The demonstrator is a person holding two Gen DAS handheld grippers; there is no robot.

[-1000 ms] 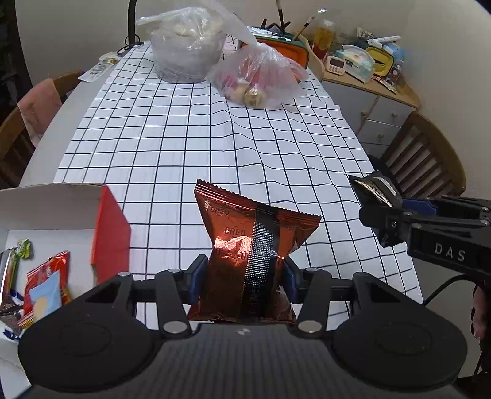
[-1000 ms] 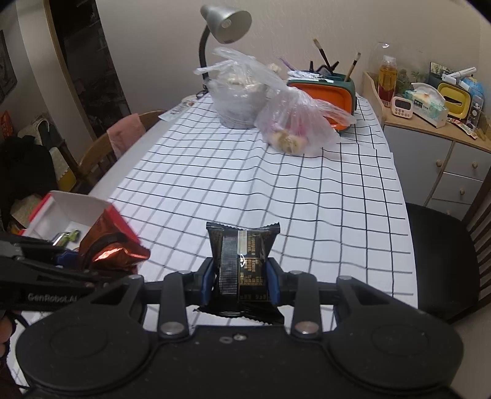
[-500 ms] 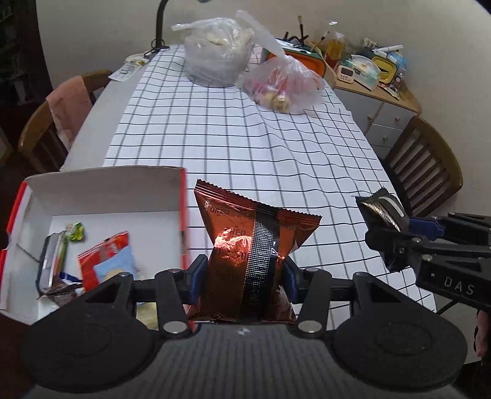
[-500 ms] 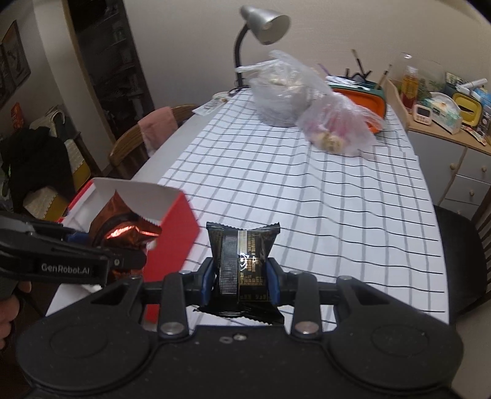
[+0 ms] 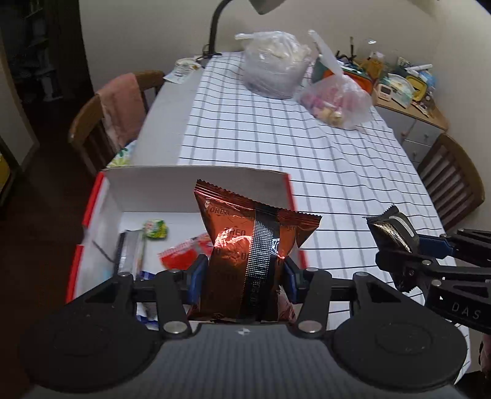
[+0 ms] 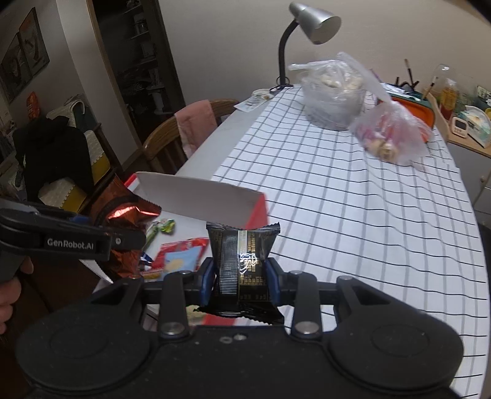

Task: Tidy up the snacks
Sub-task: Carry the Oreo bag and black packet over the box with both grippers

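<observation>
My left gripper [image 5: 242,276] is shut on a copper-brown Oreo packet [image 5: 245,245] and holds it above the open red-and-white box [image 5: 196,184] at the table's near left corner. The box holds several small snacks, among them a red packet [image 5: 181,256] and a green candy [image 5: 156,228]. My right gripper [image 6: 241,277] is shut on a black snack packet [image 6: 242,254] and holds it over the box's right wall [image 6: 257,211]. In the right wrist view the left gripper [image 6: 122,239] with the Oreo packet [image 6: 125,214] is at left, over the box.
A checked tablecloth [image 5: 291,147] covers the table. Two clear plastic bags [image 5: 276,76] [image 5: 337,101] and a desk lamp [image 6: 313,24] stand at the far end. Wooden chairs [image 5: 113,113] [image 5: 451,178] flank the table. A cluttered sideboard [image 5: 408,92] is at back right.
Both grippers moved left with their packets. The left gripper now hangs over the box; the right gripper has come to the box's right wall.
</observation>
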